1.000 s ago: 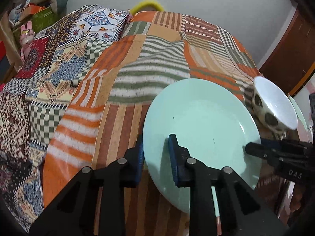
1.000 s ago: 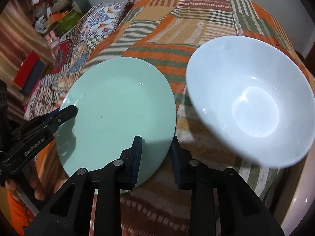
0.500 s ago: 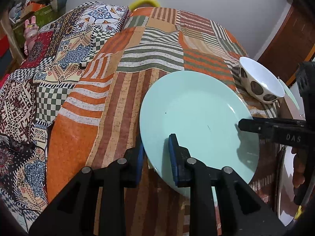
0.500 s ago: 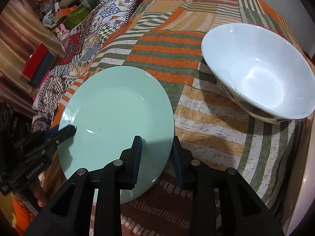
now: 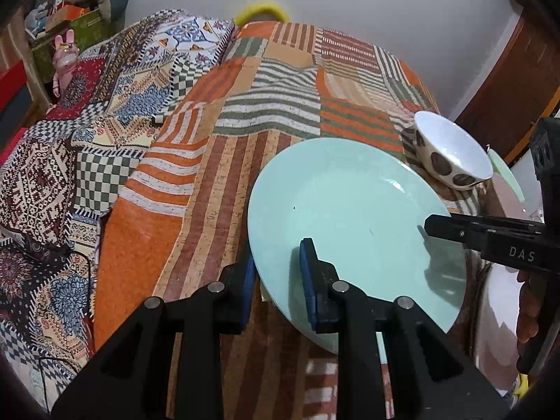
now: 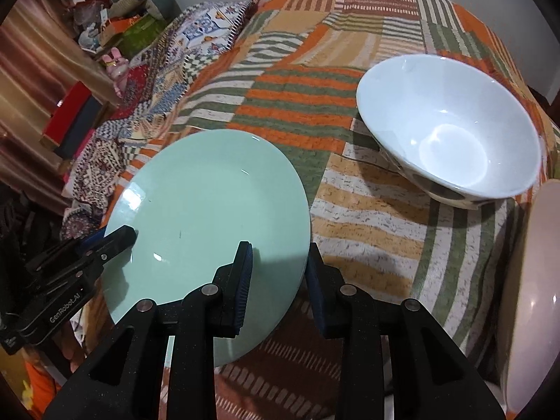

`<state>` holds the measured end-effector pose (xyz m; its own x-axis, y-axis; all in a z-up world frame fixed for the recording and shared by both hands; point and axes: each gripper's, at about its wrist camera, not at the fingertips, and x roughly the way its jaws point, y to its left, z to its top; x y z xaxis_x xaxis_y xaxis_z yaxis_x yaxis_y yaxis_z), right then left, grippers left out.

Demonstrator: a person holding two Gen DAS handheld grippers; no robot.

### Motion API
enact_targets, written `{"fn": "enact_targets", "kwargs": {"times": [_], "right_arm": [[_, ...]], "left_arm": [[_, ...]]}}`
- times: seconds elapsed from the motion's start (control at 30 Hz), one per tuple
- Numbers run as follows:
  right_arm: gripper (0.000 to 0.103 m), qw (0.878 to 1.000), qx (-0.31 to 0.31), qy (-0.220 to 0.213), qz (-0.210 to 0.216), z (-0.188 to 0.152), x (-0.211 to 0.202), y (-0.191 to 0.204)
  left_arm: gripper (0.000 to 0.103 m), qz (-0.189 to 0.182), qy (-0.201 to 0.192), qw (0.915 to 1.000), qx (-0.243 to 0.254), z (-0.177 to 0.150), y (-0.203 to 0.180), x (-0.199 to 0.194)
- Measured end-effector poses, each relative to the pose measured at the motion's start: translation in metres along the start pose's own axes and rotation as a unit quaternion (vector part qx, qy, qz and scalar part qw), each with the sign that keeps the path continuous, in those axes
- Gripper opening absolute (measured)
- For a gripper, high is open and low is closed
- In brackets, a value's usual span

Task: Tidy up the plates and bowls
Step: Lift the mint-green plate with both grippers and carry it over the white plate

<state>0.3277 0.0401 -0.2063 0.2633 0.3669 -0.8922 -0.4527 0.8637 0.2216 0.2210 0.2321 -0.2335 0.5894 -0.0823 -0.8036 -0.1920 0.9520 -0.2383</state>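
Plate (image 5: 353, 217), mint green, round, glossy and bare of contents, is held tilted above the striped patchwork cloth (image 5: 273, 112), gripped at two points of its rim. At its left edge the left gripper (image 5: 276, 273) is closed on the rim, one blue ribbed pad on the upper face and the other beneath. At the opposite edge the right gripper (image 6: 278, 273) is clamped in the same way, its pads narrowly apart with the rim between them. In the left wrist view the right gripper's black fingers (image 5: 455, 229) are seen reaching in from the side.

Left of the plate, a wide stretch of the orange, green and cream cloth lies unoccupied as far as a second, finely patterned quilt (image 5: 70, 147). Right of the plate, a deep white bowl (image 6: 451, 129) with dark spots on its outer wall is seen resting on the cloth, well apart from the plate, with nothing inside. At the far right edge of the right wrist view, part of a pale pink curved dish (image 6: 532, 280) is visible just past the cloth's border.
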Motion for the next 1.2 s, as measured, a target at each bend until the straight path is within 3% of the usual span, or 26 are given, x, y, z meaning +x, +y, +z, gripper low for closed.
{"fn": "enact_targets", "kwargs": {"times": [0.27,0.6,1.2], "right_arm": [[0.029,0.999,0.001,-0.035,0.014,-0.014,-0.036,0.007],[0.029,0.996,0.017,-0.086,0.022,-0.04,-0.092,-0.005],[0.029,0.989,0.067,-0.134,0.014,-0.103,-0.151,-0.049]], "left_arm": [[0.024,0.009,-0.039,0.999,0.018,-0.003,-0.023,-0.048],[0.024,-0.009,-0.067,0.9968,0.044,-0.014,-0.065,-0.094],[0.024,-0.039,-0.066,0.9923,0.097,-0.047,-0.137,-0.124]]}}
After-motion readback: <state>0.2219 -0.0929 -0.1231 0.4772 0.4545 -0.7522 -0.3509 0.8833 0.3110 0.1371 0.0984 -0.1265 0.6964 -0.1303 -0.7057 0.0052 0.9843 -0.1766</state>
